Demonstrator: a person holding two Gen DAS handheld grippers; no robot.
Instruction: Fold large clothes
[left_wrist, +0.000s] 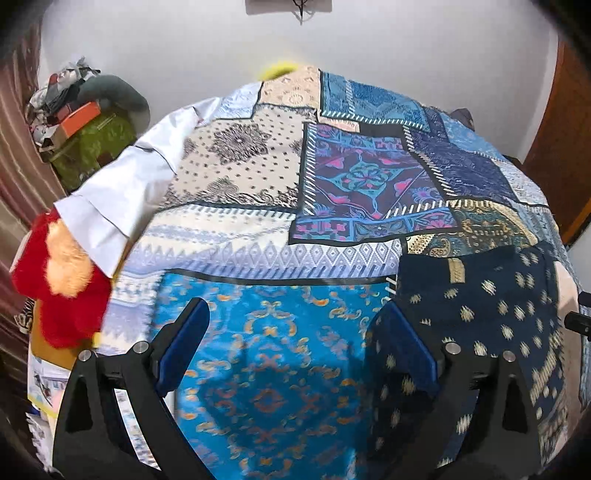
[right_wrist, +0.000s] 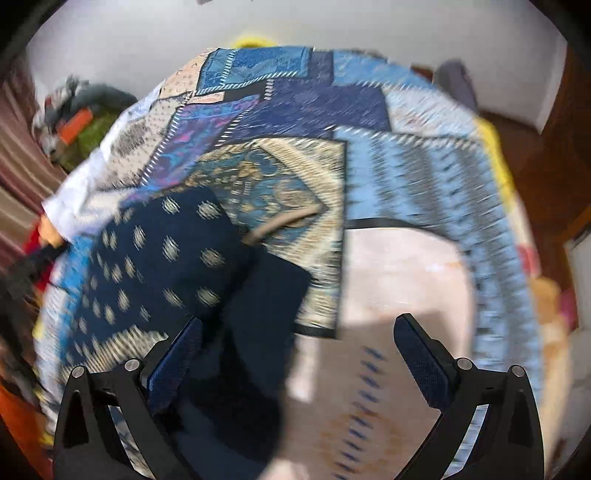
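Navy cloth with pale gold motifs, the garment (left_wrist: 480, 314), lies flat on the patchwork bedspread (left_wrist: 258, 177), toward the near edge of the bed. It looks already folded into a compact block; I judge it sits here because the flat bedspread gives a firm surface for the next crease.

Left gripper (left_wrist: 299, 350): spread wide, nothing between the pads, hovering over the bright blue panel just left of the garment. Its right finger overlaps the garment's left edge in the left wrist view; contact cannot be confirmed.

Right gripper (right_wrist: 297, 365): also wide and empty, above the garment's plain dark lower flap, with the beige panel under its right finger. Likely positioned to take that flap.

Visibility: the right wrist view is heavily motion-blurred, so fold lines and edges are uncertain. The garment's near edge is cut off by the gripper bodies. A red soft toy (left_wrist: 62, 295) and a white cloth (left_wrist: 122, 192) sit at the bed's left edge.
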